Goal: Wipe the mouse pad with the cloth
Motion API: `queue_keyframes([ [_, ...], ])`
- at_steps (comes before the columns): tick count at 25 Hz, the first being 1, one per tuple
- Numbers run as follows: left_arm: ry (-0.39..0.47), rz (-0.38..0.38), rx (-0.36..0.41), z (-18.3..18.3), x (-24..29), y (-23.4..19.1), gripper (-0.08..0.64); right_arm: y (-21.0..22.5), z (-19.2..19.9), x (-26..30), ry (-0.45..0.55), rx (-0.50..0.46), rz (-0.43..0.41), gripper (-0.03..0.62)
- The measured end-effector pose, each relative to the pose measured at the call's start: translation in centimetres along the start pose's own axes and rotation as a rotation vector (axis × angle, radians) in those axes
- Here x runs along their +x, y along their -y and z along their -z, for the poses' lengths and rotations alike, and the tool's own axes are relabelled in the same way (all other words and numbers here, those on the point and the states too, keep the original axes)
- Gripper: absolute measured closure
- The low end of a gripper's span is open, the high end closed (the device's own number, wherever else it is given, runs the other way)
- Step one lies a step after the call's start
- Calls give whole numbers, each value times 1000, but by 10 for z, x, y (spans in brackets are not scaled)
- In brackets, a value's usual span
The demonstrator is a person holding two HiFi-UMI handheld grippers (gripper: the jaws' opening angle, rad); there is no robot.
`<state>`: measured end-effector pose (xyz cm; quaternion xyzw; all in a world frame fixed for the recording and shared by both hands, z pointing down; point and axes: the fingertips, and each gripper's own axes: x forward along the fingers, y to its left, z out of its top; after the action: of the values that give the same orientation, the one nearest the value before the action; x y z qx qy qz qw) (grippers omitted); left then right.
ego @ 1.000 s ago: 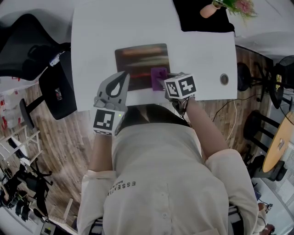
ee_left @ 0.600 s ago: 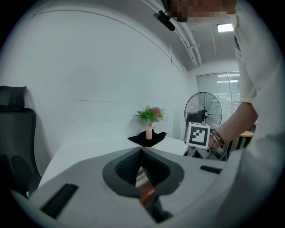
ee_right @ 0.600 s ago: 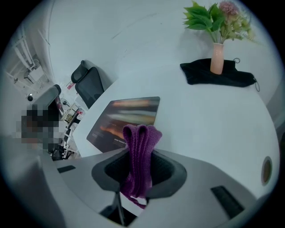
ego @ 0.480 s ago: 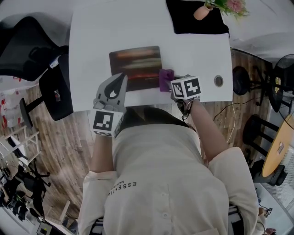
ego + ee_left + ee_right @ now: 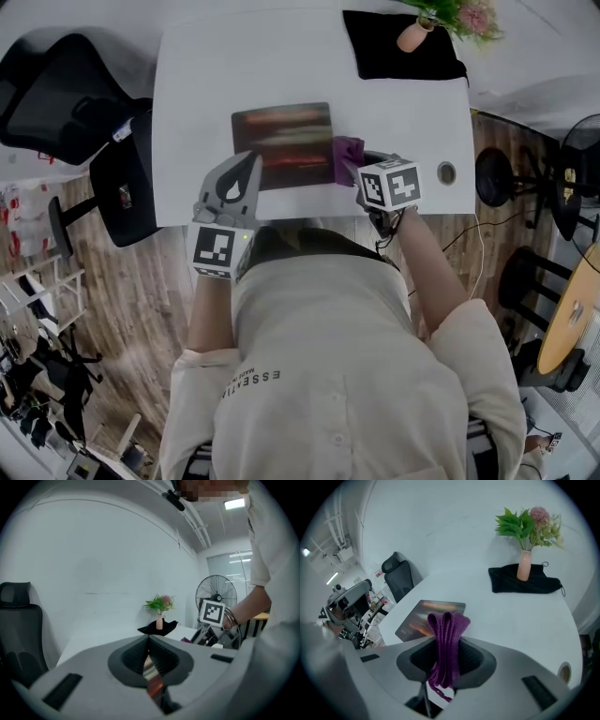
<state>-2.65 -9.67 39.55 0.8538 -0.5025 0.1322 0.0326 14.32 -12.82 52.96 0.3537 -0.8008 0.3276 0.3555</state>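
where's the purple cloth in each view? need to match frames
Head view: cloth at the mouse pad's right edge, ahead of the right gripper.
Left gripper view: small purple sliver right of centre, beside the right gripper.
Right gripper view: centre, clamped between the jaws.
Shared landmark: vase of flowers, in all three.

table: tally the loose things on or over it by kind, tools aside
mouse pad: 1
cloths: 2, purple cloth and black cloth
vase of flowers: 1
total: 4

head: steeply down | gripper views: low, close | shared: vase
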Motion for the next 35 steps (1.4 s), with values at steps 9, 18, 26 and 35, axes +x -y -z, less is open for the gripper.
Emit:
queue_keyframes([
  [9,-12,-40,68,-17,-19,-33,560,-47,-59,-21,234,-166,-8,479],
  [18,13,-49,156,-50,-36,-64,560,-91,-130,-72,601,-256,21,479],
  [26,47,-72,104,-63,-45,-91,560,-117,-160,-109,799,-338,67,485],
  [35,59,-98,55,-69,-51,-109,560,-124,-170,-123,867,-357,107,499],
])
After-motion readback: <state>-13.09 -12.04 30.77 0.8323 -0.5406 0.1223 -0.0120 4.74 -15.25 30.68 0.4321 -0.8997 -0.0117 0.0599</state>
